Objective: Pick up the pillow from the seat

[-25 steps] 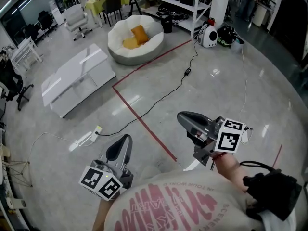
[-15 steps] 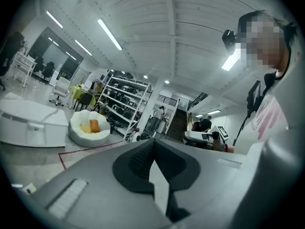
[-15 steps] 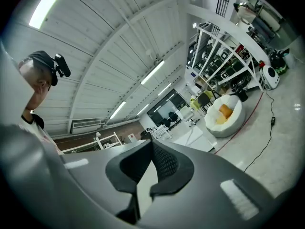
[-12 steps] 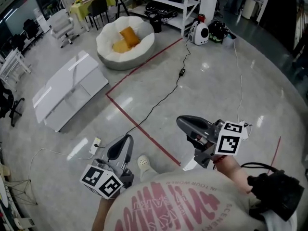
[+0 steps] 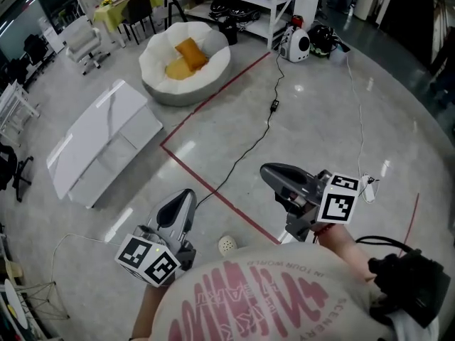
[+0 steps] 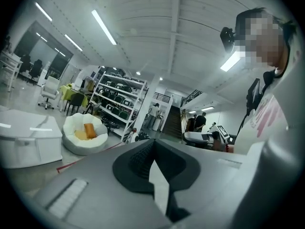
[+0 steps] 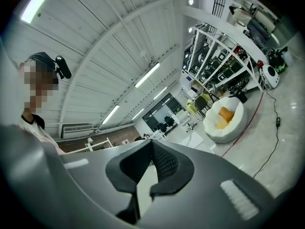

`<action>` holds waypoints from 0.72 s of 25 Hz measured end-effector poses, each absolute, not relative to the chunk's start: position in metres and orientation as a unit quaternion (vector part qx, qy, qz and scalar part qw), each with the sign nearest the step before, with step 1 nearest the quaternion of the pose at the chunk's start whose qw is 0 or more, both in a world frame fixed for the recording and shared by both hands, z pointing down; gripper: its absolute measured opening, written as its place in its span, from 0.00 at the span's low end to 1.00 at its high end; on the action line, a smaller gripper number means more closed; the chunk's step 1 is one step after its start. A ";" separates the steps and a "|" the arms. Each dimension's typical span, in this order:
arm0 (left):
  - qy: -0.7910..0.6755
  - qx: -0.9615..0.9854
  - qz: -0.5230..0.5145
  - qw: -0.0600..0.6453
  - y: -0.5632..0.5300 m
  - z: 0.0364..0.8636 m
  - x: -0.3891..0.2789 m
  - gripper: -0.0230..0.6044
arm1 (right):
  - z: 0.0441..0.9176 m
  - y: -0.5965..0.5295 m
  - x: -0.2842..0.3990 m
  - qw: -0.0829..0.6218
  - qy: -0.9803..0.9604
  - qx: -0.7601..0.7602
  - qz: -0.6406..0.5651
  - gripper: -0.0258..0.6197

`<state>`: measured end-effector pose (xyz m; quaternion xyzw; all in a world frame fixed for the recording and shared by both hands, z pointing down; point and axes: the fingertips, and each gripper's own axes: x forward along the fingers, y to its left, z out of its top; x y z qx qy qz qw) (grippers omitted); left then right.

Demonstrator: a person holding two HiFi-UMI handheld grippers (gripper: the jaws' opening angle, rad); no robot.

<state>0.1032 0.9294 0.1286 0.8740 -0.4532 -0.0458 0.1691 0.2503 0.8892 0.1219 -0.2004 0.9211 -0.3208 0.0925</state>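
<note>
Across the floor (image 5: 320, 119) a cable (image 5: 250, 142) might have snagged feet heading for the far pillow (image 5: 189, 50); the left gripper (image 5: 183, 197) and right gripper (image 5: 269, 172) were closed, empty.

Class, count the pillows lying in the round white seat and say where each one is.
2. An orange pillow lies toward the back of the seat; a yellow pillow lies against it, nearer the camera. None seems hidden, though the view is distant.

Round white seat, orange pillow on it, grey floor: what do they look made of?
Round white seat: looks like soft stuffed fabric, matte, with a puffy, rounded rim. Orange pillow: probably cloth over padding, matte, with soft edges. Grey floor: hard and polished, maybe sealed concrete or epoxy, since it mirrors the ceiling lights.
</note>
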 end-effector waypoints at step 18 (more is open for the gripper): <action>-0.456 0.874 -0.056 0.160 0.849 0.127 0.011 0.06 | 0.122 0.812 0.165 0.088 0.919 -0.217 -0.318 0.05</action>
